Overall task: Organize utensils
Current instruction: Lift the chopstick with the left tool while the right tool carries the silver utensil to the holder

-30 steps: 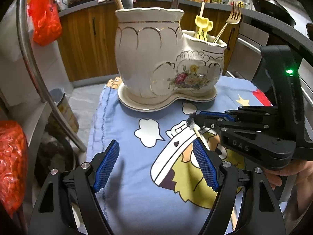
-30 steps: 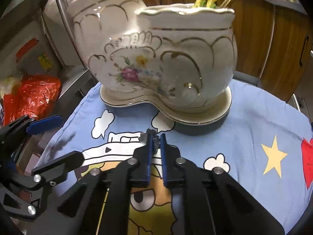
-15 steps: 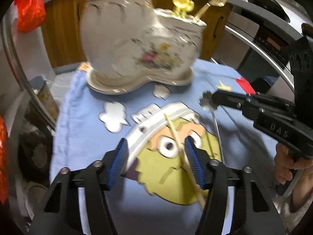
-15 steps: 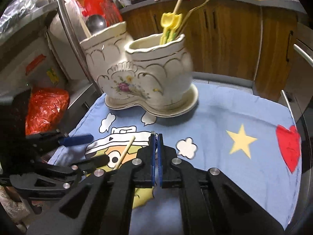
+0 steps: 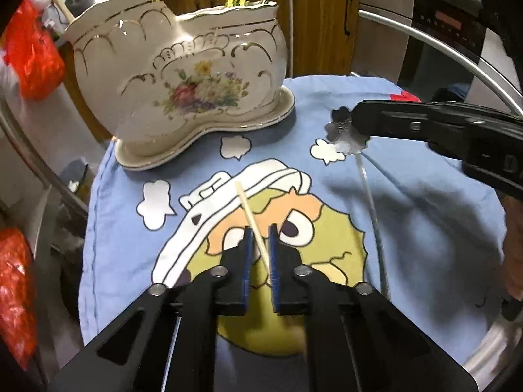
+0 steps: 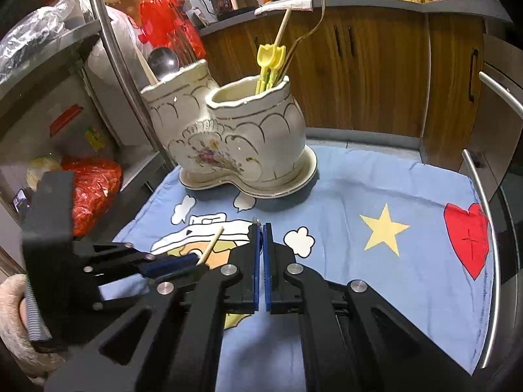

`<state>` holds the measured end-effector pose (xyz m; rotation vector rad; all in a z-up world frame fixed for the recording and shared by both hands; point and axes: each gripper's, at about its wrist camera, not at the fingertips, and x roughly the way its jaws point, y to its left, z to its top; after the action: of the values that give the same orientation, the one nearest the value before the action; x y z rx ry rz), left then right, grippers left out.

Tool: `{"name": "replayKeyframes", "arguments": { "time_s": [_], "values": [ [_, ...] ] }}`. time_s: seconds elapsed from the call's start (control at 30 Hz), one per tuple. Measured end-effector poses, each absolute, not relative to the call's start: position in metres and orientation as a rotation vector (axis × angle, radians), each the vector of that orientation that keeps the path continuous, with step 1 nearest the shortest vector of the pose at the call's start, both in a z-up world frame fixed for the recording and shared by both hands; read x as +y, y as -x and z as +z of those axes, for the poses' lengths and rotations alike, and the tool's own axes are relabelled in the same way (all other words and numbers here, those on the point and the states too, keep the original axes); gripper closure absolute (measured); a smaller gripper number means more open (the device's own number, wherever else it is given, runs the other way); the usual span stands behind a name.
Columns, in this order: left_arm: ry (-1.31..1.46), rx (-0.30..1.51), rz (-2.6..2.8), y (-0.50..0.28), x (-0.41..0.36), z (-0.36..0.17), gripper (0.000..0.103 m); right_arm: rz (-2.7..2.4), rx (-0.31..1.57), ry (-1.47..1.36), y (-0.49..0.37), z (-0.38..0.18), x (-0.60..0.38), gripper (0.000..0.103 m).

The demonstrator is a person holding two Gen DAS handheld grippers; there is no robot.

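Blue cloth (image 5: 425, 228) — left tool (image 5: 260, 245) just clamped chopstick (image 5: 250, 215); right tool (image 6: 261, 245) pinching metal utensil (image 5: 346, 130).

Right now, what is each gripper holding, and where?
Left gripper: chopstick, mid-length. Right gripper: metal utensil, by its flower-shaped end.

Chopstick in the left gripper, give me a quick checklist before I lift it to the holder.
1. Left gripper shut on chopstick: ok.
2. Chopstick off the cloth: cannot tell.
3. Right gripper shut on metal utensil: ok.
4. Holder upright on its saucer: ok.
5. Free room in holder's front cup: ok.
6. Path from chopstick to holder clear of right gripper: ok.
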<state>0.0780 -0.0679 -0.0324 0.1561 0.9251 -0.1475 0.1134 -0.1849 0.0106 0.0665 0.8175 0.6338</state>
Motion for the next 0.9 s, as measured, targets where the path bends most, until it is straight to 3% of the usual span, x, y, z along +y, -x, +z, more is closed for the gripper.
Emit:
{"name": "replayKeyframes", "arguments": {
  "time_s": [0.17, 0.63, 0.9],
  "values": [
    [-0.062, 0.898, -0.187, -0.078, -0.057, -0.022, 0.098, 0.642, 0.788, -0.094, -0.109, 0.018, -0.192, 0.101],
    [0.110, 0.505, -0.272, -0.026, -0.020, 0.056, 0.098, 0.569, 0.617, -0.186, -0.089, 0.056, -0.226, 0.101],
    [0.108, 0.374, -0.267, -0.047, -0.003, 0.107, 0.098, 0.458, 0.506, -0.160, -0.101, 0.094, -0.222, 0.101]
  ]
}}
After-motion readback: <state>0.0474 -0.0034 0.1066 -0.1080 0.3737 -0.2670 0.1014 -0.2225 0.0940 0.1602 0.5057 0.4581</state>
